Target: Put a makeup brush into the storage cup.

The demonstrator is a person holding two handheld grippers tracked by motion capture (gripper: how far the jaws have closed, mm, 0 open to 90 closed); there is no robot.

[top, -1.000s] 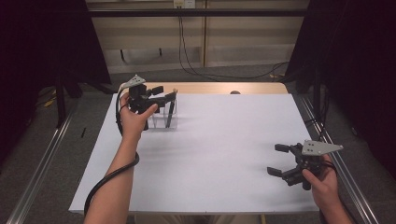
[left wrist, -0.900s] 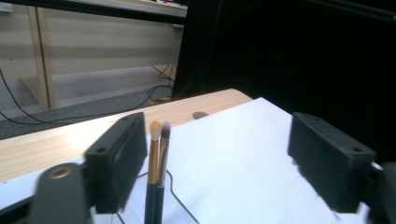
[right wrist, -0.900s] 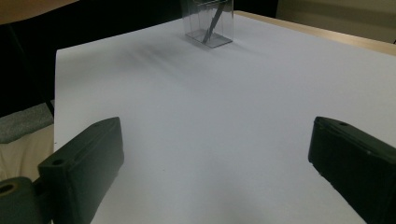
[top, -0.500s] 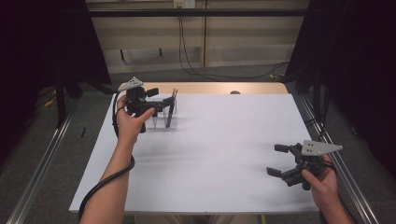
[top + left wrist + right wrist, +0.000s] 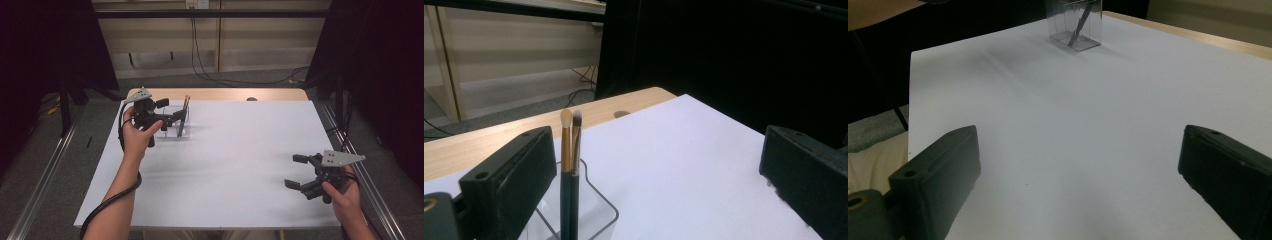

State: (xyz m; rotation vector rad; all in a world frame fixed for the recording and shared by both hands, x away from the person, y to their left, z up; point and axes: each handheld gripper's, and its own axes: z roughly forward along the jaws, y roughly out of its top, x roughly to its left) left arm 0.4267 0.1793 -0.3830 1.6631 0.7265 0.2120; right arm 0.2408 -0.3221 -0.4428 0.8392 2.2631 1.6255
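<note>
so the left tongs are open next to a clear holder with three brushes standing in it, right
Not quite: the left gripper view shows two brushes standing in the clear holder, not three. The rest holds: the left tongs are open next to it.

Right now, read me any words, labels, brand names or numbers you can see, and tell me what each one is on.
There is no readable text in these pictures.
The two makeup brushes carry no legible print on their handles.
The clear holder, the white table cover, the left gripper and the right gripper show no markings.
</note>
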